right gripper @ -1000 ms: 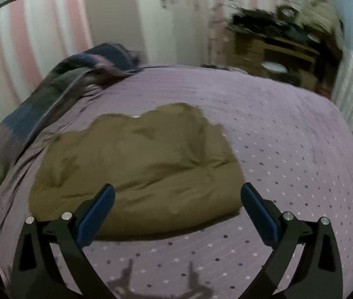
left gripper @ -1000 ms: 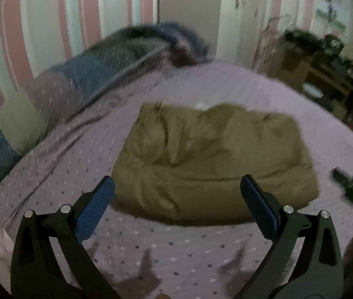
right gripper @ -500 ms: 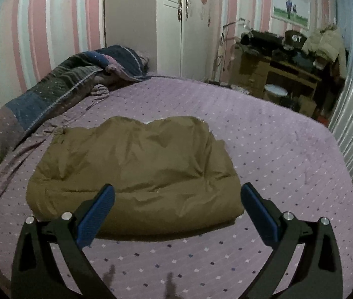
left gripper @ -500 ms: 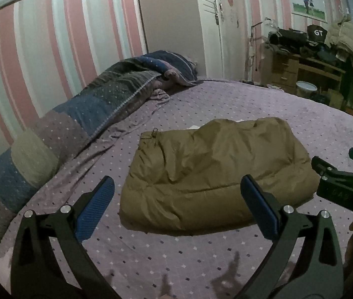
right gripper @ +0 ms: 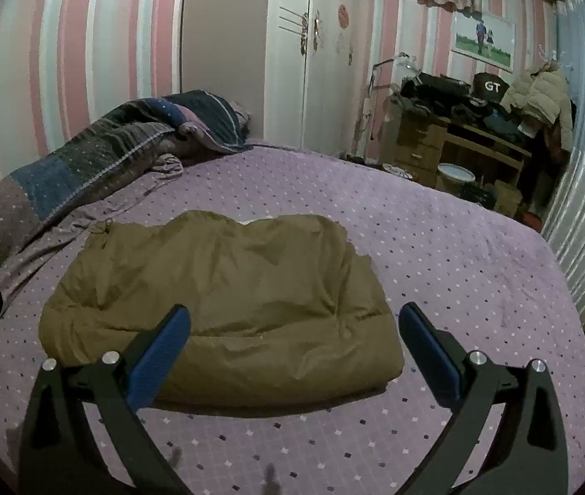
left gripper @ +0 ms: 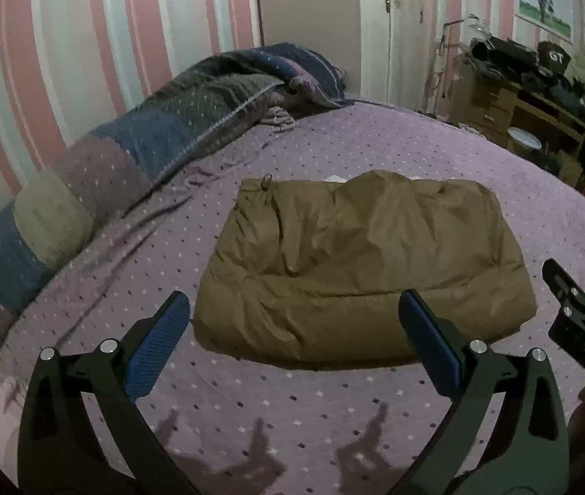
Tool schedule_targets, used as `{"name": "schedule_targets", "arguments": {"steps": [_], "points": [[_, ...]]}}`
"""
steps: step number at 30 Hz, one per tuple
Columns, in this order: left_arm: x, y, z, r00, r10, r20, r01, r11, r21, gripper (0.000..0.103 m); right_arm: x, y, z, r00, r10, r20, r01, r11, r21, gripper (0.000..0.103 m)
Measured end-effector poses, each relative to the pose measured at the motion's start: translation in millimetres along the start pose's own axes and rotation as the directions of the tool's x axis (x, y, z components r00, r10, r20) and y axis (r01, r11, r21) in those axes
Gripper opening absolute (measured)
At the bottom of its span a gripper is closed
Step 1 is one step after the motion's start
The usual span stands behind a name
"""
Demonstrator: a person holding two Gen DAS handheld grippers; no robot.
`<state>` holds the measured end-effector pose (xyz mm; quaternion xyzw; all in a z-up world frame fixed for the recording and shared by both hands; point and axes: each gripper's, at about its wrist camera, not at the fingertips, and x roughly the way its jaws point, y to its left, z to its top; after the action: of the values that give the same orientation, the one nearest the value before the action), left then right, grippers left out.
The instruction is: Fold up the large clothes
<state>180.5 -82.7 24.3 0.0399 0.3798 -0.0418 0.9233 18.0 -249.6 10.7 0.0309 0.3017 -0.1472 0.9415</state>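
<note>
A: Where is the garment found rn?

B: The olive-brown puffy padded jacket (left gripper: 358,264) is seen lying as a compact, roughly rectangular bundle on the purple dotted bedsheet (left gripper: 375,140), approx. mid-bed, well apart from the blue-and-grey patchwork quilt (left gripper: 160,132) rolled along the striped wall.

A: And the grippers?

B: The left hand-held gripper (left gripper: 292,340) is held above the near edge w/ jaws spread wide, nothing between them. Same for the right hand-held gripper (right gripper: 292,342): spread wide, empty, poised over the bundle's near right part. Neither is touching the fabric.

A: So what's judged best for this step?

B: The fold looks mostly done, so only tidying or a last fold is prob. needed. If another fold is wanted, the near corners should be pinched low, at the thick folded edge, both sides lifted evenly. Padding is springy & slippery, so a deep bite is advised, then pressing flat afterwards, else it may puff open.
</note>
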Motion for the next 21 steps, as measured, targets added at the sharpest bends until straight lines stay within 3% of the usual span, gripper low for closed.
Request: {"name": "schedule_targets", "arguments": {"steps": [7,21], "points": [[7.8,7.4,-0.9,1.000,0.002,-0.019,-0.003,1.000,-0.024,0.100,-8.6,-2.0,3.5,0.999,-0.007,0.044,0.007,1.000,-0.002,0.101],[-8.2,-29.2,-11.4,0.987,0.115,0.115,-0.133,0.977,0.166,0.100,-4.9,-8.6,3.5,1.000,0.011,0.026,-0.012,1.000,0.025,0.101]]}}
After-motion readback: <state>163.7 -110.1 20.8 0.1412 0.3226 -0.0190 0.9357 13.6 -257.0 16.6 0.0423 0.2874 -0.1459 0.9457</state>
